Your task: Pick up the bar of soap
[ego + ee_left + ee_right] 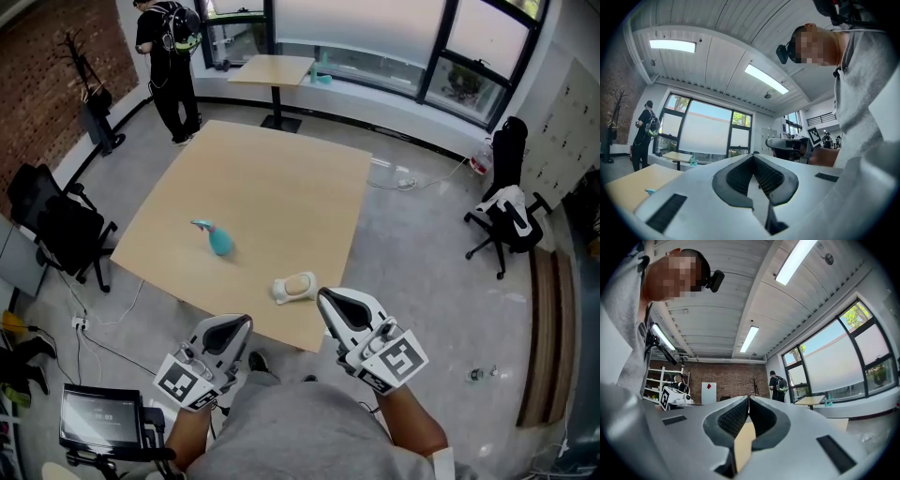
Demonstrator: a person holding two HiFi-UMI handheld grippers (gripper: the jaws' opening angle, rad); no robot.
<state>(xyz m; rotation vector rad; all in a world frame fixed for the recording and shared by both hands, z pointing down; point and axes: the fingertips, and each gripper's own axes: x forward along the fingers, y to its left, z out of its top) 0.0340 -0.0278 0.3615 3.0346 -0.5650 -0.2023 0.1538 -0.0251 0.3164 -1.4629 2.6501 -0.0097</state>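
Although both tools are raised in front of the person, the pick-up has not yet begun: the pale beige oval bar of soap [299, 283] lies untouched in what looks like a shallow white dish [280, 293] on the light wooden square desk [272, 187], close to its near edge and near corner. The left tool [246, 321] has its jaws pressed together with nothing between them, and the right tool [322, 294] is likewise closed and empty, as each gripper view shows. From the left tool the soap is at about 1 o'clock; from the right tool it is at about 11 o'clock and just beside the tip in the head view. What is left, I judge, is all of it: open a tool, reach, close on the bar, lift. Room is generous. A teal plastic scoop-like object [217, 242] lies well apart at the soap's 10 o'clock, and the rest of the desk top is bare. The nearby desk edge means a nudged dish could slide off.
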